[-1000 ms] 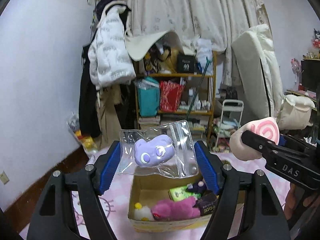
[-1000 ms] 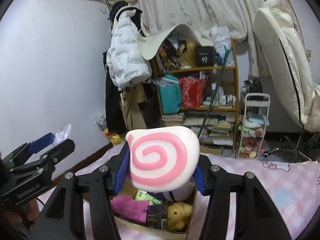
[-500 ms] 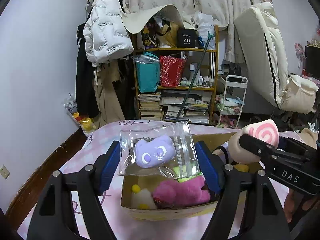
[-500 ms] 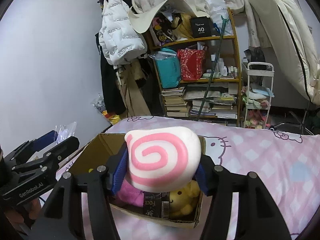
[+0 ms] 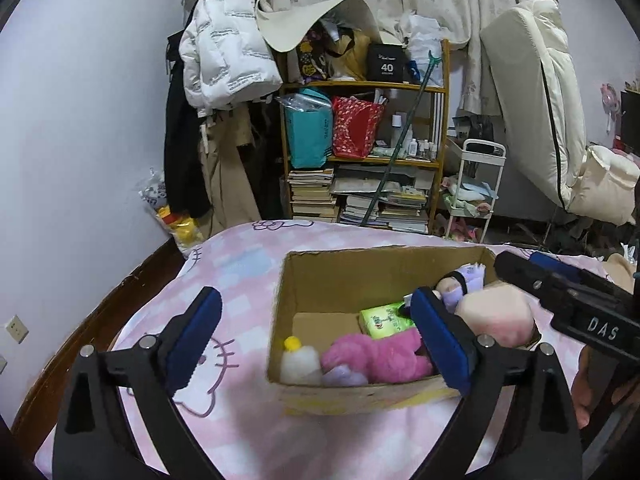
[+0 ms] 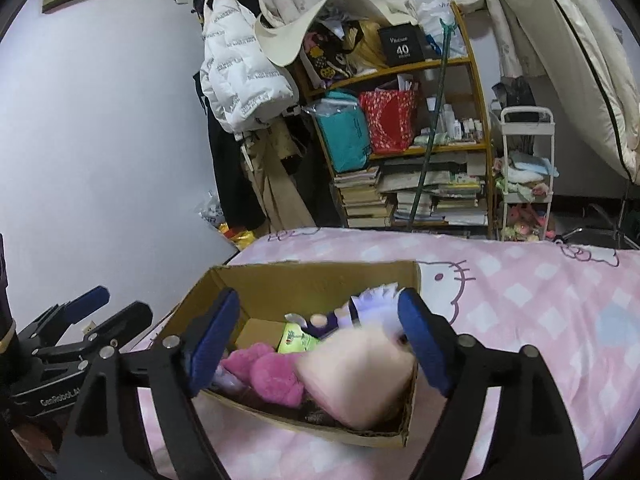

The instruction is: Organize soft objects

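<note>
Our left gripper (image 5: 316, 336) hangs over the near rim of the cardboard box (image 5: 320, 276) with its jaws spread wide and nothing between them; they have just been opening, and the clear zip bag with the purple plush that sat there a second ago is gone. We think the pale purple shape (image 5: 344, 378) at the box's near wall may be that bag, though blur keeps us from being sure. Our right gripper (image 6: 320, 336) has also just been opening, and its jaws now stand apart from the pink swirl cushion (image 6: 360, 376), which lies blurred in the box's near right corner, against the pink plush (image 6: 268, 372). In the earlier views that cushion was clamped between these same pads above the box.

We judge both drops made: the two soft items are in the box on the pink checked bedcover (image 6: 540, 320) with the green packet (image 5: 386, 322) and other toys, and both tools are free for whatever remains.
</note>
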`<act>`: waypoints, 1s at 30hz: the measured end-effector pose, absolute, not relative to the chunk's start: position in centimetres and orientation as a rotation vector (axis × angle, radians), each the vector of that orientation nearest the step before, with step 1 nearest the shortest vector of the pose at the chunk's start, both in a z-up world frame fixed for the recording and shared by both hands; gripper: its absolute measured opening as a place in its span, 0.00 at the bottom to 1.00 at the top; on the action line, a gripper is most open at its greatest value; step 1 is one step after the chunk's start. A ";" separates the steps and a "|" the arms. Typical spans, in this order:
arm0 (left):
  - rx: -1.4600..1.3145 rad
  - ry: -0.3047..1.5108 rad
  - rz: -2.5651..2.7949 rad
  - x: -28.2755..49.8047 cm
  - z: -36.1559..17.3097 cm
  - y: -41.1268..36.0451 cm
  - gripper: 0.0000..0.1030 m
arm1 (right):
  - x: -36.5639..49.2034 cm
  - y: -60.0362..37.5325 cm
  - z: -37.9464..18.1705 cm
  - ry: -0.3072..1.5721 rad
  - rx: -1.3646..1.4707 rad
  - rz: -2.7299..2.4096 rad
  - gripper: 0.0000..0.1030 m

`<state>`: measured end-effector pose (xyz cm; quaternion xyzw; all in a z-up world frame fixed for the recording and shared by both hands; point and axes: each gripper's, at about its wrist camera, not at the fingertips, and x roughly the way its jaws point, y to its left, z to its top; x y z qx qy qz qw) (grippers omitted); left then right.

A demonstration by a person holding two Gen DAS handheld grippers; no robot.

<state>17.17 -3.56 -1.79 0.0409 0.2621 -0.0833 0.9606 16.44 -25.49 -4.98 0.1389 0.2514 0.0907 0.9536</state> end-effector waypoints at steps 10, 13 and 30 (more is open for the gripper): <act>0.094 0.480 -0.154 13.3 1.1 -1.8 0.92 | 12.0 -24.8 -1.0 0.428 0.193 0.152 0.95; 0.110 0.446 -0.151 11.5 2.5 -1.7 0.94 | 10.5 -24.7 0.5 0.405 0.181 0.152 0.96; 0.178 0.343 -0.122 5.6 5.4 -1.2 0.99 | 4.4 -26.3 3.1 0.352 0.181 0.079 1.00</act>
